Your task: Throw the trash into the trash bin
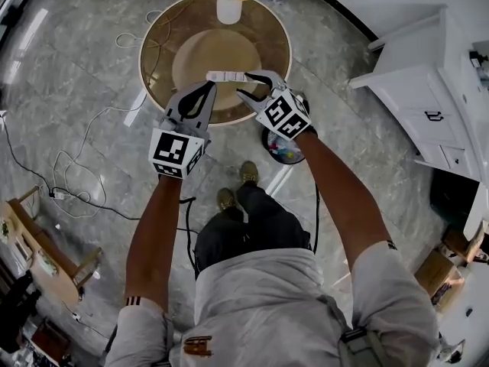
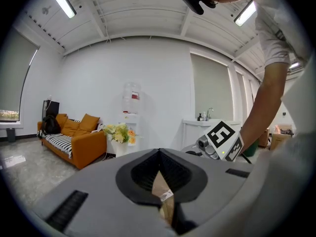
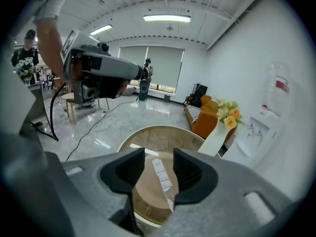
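A white paper strip [image 1: 227, 76] lies on the round glass-topped table [image 1: 164, 33], near its front edge. My right gripper [image 1: 252, 85] hovers over that edge with its jaws open. In the right gripper view [image 3: 159, 153] the strip [image 3: 161, 173] shows in the gap below, untouched. My left gripper [image 1: 208, 89] is just left of it, also above the table edge. Its jaws are shut with nothing held [image 2: 159, 151]. A dark trash bin [image 1: 284, 151] with colourful contents stands on the floor under my right hand, partly hidden by it.
A white vase of flowers [image 1: 228, 6] stands at the table's far side. White cabinets [image 1: 428, 75] fill the right, cables [image 1: 76, 167] trail over the marble floor at left, and a wooden chair [image 1: 46, 251] stands lower left. An orange sofa [image 2: 74, 137] lines the wall.
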Motion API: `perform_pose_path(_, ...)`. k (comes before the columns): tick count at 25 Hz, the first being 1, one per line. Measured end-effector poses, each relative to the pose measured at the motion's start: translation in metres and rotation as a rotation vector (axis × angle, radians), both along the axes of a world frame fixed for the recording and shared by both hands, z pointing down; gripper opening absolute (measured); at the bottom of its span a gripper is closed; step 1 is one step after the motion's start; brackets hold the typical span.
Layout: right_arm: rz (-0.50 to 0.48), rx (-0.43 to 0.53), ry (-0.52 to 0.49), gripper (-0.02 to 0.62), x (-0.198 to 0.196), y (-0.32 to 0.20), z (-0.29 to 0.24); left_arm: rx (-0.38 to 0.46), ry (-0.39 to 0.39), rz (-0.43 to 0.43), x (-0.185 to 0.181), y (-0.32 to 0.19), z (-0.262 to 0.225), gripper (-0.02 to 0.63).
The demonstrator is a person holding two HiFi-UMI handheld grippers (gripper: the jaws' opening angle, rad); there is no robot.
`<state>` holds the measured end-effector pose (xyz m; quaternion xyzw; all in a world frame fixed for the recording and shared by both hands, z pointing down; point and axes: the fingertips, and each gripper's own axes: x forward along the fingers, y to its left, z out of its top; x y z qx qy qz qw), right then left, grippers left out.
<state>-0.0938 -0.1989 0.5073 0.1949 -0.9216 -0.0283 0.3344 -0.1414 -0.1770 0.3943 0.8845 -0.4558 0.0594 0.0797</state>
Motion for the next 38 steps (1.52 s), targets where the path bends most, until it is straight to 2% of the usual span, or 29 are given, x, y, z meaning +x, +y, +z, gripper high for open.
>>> perform_pose_path(14,-0.169,-0.048,0.248,0.210,0.006,-0.039,0.129,-0.065,-0.023,-0.034,0.012,-0.041,0.089,-0.002)
perform_pose_path(25,-0.283,-0.112,0.412,0.225,0.005,-0.057,0.201,-0.086,-0.026,-0.078,0.010,-0.049,0.126,-0.002)
perform_pose_path(38,-0.288,-0.173,0.474,0.209,0.002,-0.065,0.236,-0.106,-0.032,-0.107,0.002,-0.045,0.138,-0.002)
